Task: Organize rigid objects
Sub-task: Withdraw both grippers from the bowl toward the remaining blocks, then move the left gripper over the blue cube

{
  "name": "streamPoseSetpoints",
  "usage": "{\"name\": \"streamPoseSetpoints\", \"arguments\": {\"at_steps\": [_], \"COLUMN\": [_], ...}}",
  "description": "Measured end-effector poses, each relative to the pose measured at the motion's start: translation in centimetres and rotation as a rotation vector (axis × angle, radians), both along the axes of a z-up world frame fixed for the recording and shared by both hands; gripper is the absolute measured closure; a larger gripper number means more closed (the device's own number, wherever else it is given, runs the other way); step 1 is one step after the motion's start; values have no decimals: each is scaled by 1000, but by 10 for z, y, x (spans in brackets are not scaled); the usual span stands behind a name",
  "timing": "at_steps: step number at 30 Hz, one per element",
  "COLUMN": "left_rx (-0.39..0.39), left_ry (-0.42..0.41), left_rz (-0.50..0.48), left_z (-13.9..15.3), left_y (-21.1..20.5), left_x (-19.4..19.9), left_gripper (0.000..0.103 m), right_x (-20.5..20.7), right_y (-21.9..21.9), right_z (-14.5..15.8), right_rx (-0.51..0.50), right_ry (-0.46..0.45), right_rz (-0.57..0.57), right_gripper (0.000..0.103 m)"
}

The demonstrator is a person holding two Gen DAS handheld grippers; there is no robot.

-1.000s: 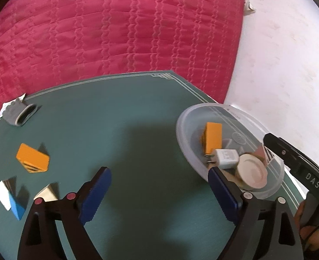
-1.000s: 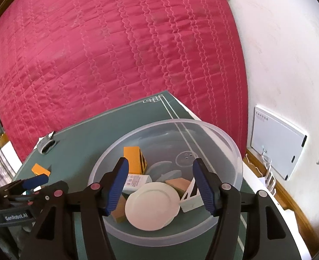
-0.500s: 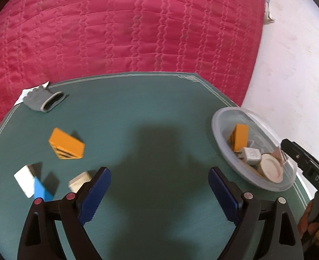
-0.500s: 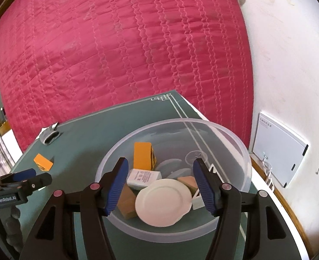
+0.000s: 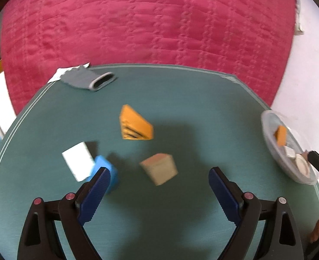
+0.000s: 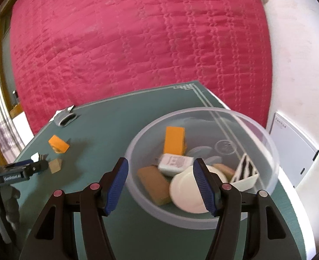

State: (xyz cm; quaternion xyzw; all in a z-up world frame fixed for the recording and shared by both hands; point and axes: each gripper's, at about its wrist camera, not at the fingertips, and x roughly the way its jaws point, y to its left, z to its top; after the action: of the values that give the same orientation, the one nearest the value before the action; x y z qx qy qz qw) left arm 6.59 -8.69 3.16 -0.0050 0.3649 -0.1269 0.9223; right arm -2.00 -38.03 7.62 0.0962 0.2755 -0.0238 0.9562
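Observation:
Loose on the green table (image 5: 202,108) lie an orange box (image 5: 135,124), a white flat box (image 5: 78,161), a blue block (image 5: 107,171) and a tan block (image 5: 159,169). My left gripper (image 5: 158,170) hangs open over them, with the tan block in line between its fingers but untouched. A clear plastic bowl (image 6: 202,109) holds an orange box (image 6: 174,140), a white charger (image 6: 173,162), a tan bar (image 6: 154,184), a white round lid (image 6: 187,191) and a striped white piece (image 6: 246,171). Over the bowl's near left rim my right gripper (image 6: 161,162) stands open and empty.
A grey fabric sleeve (image 5: 90,79) on a white paper lies at the table's far left corner. A red quilted bed (image 5: 148,21) borders the far side. The bowl (image 5: 267,130) sits at the table's right edge. A white panel (image 6: 293,147) leans on the wall.
My left gripper swung left, away from the bowl and over the loose blocks, which now sit between its fingers. The right gripper shifted slightly left over the bowl. Both stayed as wide as before.

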Motion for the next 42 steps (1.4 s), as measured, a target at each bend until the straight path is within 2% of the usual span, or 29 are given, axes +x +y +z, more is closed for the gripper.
{"name": "streamPoseSetpoints", "arguments": {"at_steps": [7, 14, 16, 20, 24, 33, 42], "left_rx": [-20, -20, -26, -48, -22, -9, 1], "left_ry": [39, 54, 69, 111, 101, 99, 101], "left_rz": [52, 38, 24, 1, -25, -55, -61], "left_z": [-8, -10, -13, -18, -18, -18, -19], "left_y": [25, 31, 33, 38, 34, 32, 33], "left_x": [7, 12, 15, 24, 28, 34, 23], "left_gripper": [8, 9, 13, 27, 37, 38, 38], "right_x": [2, 8, 8, 9, 10, 11, 12], "right_y": [24, 36, 40, 46, 50, 56, 56], "right_z": [-3, -9, -9, -10, -10, -11, -11], "right_rx": [-14, 11, 11, 10, 10, 3, 12], "right_ry": [24, 60, 61, 65, 70, 76, 80], "right_rz": [80, 128, 141, 162, 176, 192, 193], "right_gripper": [40, 40, 40, 40, 40, 40, 40]}}
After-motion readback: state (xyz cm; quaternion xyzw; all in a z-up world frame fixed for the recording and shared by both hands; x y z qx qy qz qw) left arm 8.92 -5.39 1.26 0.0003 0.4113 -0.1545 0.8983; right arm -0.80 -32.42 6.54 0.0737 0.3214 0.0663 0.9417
